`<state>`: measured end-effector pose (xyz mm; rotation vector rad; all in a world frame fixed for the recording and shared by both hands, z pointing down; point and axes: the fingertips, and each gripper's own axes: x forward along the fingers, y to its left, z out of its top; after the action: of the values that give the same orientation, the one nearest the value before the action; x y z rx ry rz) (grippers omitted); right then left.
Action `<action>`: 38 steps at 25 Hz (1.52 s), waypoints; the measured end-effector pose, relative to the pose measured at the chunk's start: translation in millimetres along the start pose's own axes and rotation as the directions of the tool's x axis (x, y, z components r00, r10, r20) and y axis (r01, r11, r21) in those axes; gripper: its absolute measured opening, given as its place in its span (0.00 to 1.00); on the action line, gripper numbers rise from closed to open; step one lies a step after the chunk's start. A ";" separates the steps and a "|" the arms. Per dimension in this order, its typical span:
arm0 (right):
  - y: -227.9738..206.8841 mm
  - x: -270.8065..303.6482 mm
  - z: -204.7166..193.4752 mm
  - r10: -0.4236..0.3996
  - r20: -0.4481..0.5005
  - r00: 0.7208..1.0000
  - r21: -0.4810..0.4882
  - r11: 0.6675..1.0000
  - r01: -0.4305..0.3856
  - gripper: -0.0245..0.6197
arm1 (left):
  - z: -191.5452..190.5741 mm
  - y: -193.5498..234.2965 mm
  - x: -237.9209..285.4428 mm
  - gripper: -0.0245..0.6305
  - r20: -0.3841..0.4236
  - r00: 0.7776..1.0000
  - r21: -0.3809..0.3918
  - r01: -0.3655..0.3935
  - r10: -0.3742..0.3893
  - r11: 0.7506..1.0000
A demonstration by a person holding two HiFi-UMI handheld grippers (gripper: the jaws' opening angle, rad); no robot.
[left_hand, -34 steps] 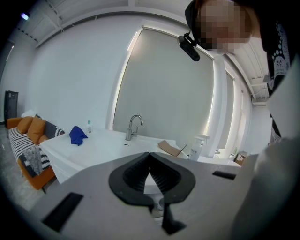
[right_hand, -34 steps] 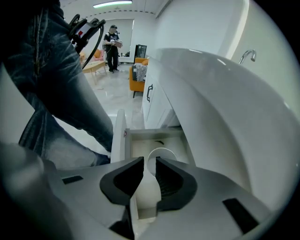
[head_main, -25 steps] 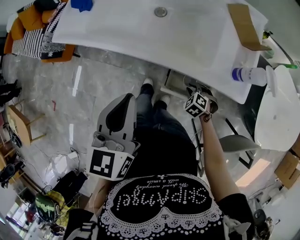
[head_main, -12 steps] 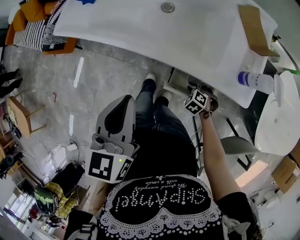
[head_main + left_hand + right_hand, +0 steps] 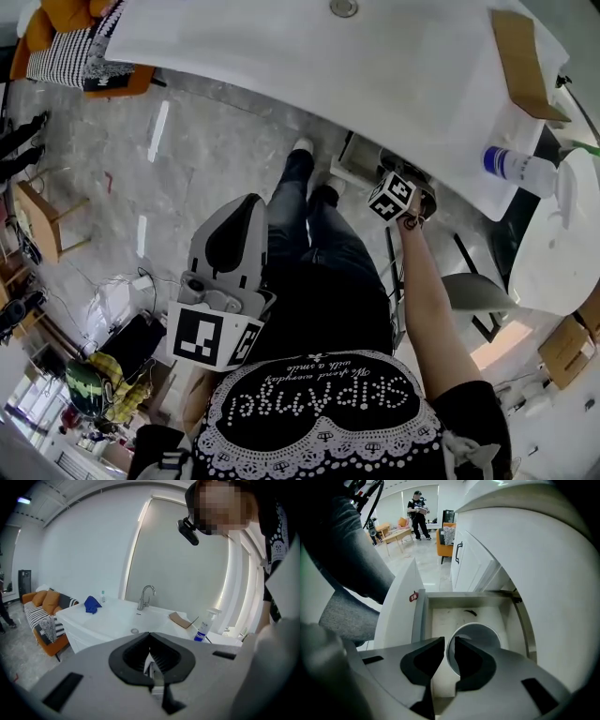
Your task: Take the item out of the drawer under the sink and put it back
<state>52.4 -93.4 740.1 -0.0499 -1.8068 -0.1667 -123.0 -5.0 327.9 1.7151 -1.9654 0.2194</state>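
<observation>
Cup rim pinched in drawer; lift-out judged next.
The right gripper (image 5: 449,642) has just been closing and now grasps the rim of the cup (image 5: 482,634), which stands at the drawer's (image 5: 420,617) 6 o'clock end. The left gripper (image 5: 149,637) is clenched, empty.

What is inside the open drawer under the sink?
A round pale cup, its rim held by the right tongs, and a small dark mark on the drawer floor. The tongs cover the drawer's near end.
</observation>
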 end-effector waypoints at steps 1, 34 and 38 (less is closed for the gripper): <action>-0.9 0.8 -0.5 -0.001 -0.003 1.000 0.007 1.000 0.001 0.16 | -0.6 1.0 -0.7 0.05 -0.002 1.000 -0.003 -0.004 0.004 1.000; 0.1 -50.1 2.3 -0.148 0.077 0.986 0.158 0.978 0.134 0.08 | 4.8 -11.3 -17.6 0.05 0.058 0.994 0.023 0.097 -0.098 0.995; 4.8 -58.7 5.5 -0.167 0.096 0.981 0.203 0.968 0.144 0.08 | 4.3 -11.6 -21.6 0.05 0.069 0.991 0.024 0.110 -0.111 0.994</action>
<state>61.8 -84.6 682.4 0.2270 -1.9322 -0.0987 -111.6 9.8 311.5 1.8619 -1.9160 0.1419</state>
